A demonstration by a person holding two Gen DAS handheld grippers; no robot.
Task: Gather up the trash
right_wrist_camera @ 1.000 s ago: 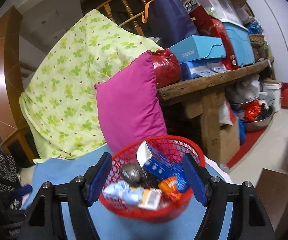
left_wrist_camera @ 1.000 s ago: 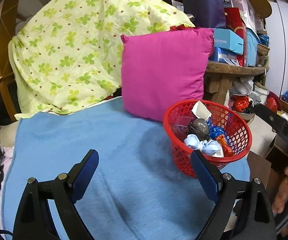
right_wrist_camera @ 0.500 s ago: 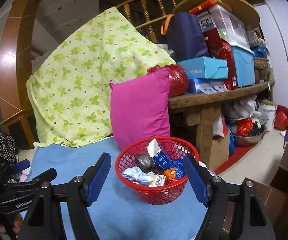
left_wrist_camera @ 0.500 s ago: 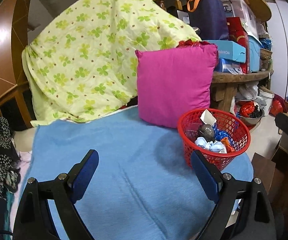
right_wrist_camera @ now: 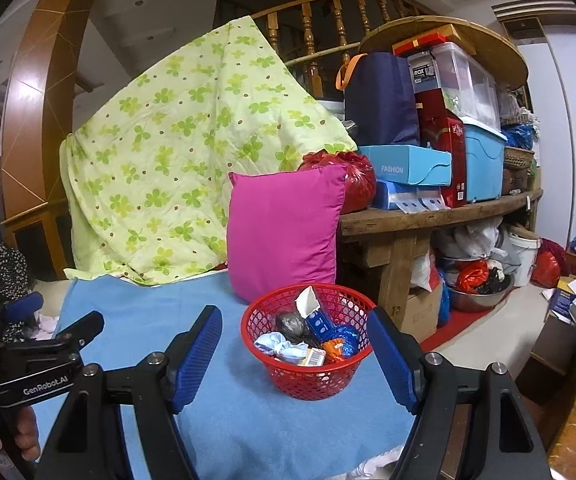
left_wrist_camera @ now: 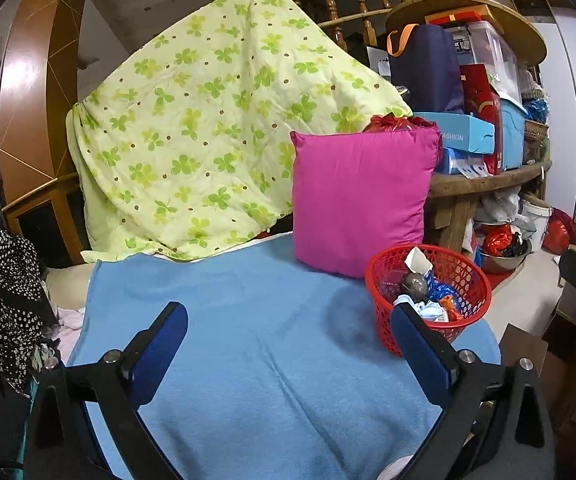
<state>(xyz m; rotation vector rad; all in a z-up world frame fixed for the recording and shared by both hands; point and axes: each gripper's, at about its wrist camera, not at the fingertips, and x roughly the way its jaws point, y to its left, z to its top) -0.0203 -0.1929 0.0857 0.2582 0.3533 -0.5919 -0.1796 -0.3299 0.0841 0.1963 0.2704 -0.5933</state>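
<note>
Both claws, left claw (left_wrist_camera: 288, 344) and right claw (right_wrist_camera: 294, 348), spread empty, farther back from the red basket (right_wrist_camera: 308, 376) than before.

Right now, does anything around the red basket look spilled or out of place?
Nothing spilled: the trash sits inside the red basket, upright on the blue blanket. One oddity: the basket stands near the blanket's right edge.

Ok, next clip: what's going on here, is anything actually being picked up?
Nothing is held right now. A person holds two grippers over a blue blanket; the left gripper and right gripper are both open and empty. A red basket sits on the blanket in front of a pink pillow, already holding wrappers, a small carton and a foil ball. No loose trash shows on the blanket.
</note>
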